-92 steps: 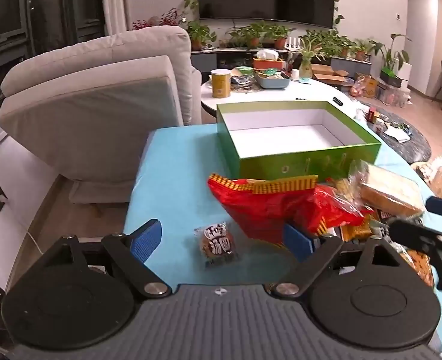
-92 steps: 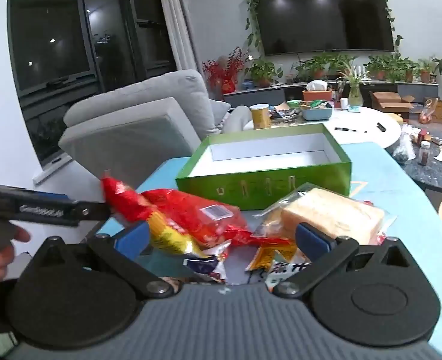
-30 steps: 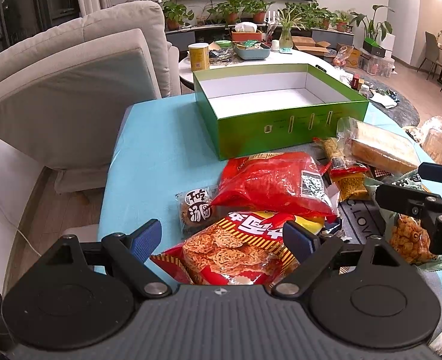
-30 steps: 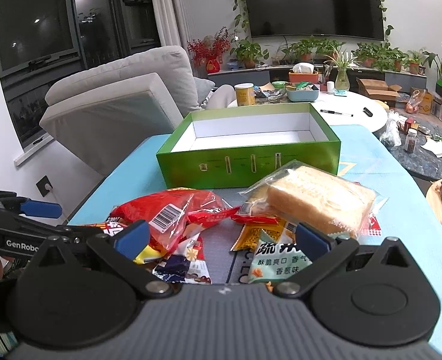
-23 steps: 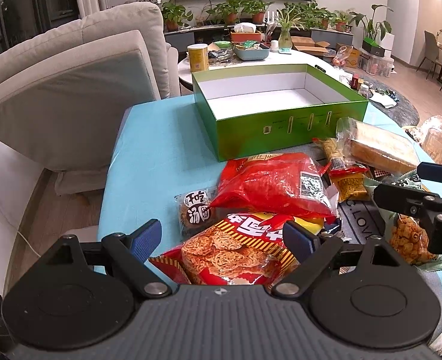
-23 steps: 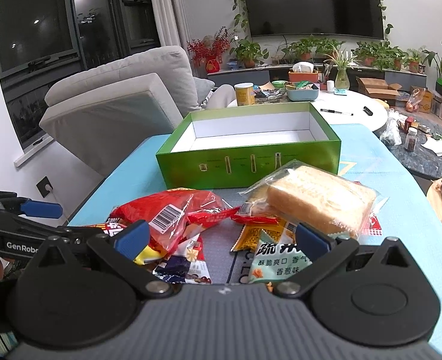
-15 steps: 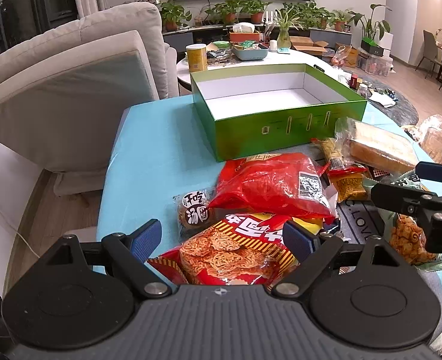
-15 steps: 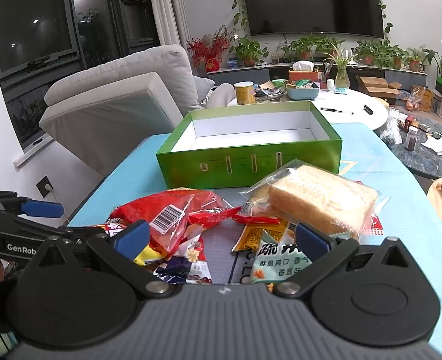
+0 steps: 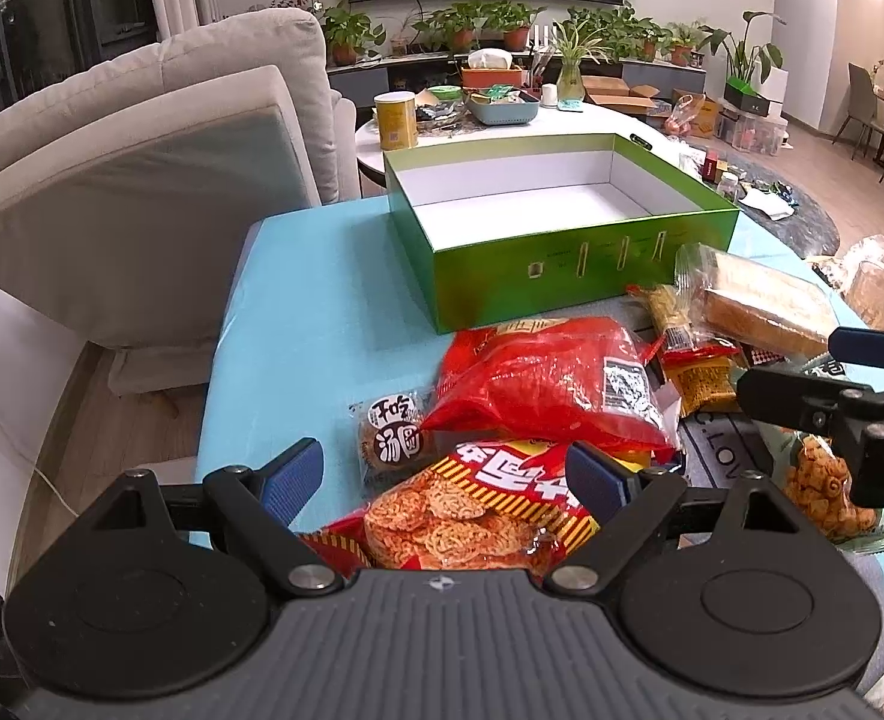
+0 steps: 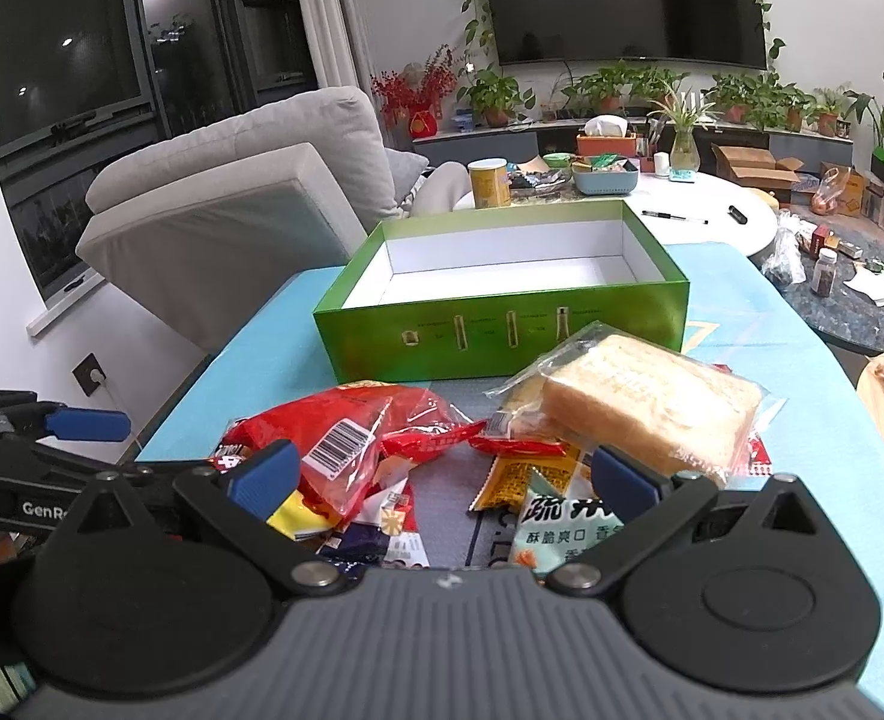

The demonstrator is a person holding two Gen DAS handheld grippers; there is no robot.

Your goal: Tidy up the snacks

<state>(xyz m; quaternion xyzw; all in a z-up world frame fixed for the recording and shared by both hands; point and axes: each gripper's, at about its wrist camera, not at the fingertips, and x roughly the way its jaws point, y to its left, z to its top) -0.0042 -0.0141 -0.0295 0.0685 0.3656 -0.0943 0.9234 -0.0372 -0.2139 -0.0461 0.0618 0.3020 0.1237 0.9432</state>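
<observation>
Living room setup, sofa [image 9: 141, 168] on one side, and a blue-covered bench [image 9: 321, 300] carrying a green box [image 9: 562, 276] that's totally empty, with the snack pile just in front of it. What changed: about three seconds back the left hand-held gripper [image 9: 442, 474] had the red bag [image 9: 550, 384] up in the air; now that bag lies flat on the bench near the box's front wall, beside a small round cookie pack [image 9: 390, 438]. So the bag got shifted, not boxed, and I'd say the sorting has barely started.

Left hand-held gripper hangs angled down over the noodle-snack bag [image 9: 478, 510], fingers spread wide with the bag lying under the gap, pads not pressing on it. Looks like that's the next pick, but that's my guess.

Right hand-held gripper [image 10: 442, 480] is also spread apart and holding nothing, tilted down over the mixed packets, with the wrapped bread [image 10: 646, 414] just past its right finger. Neither has moved over the last second.
</observation>
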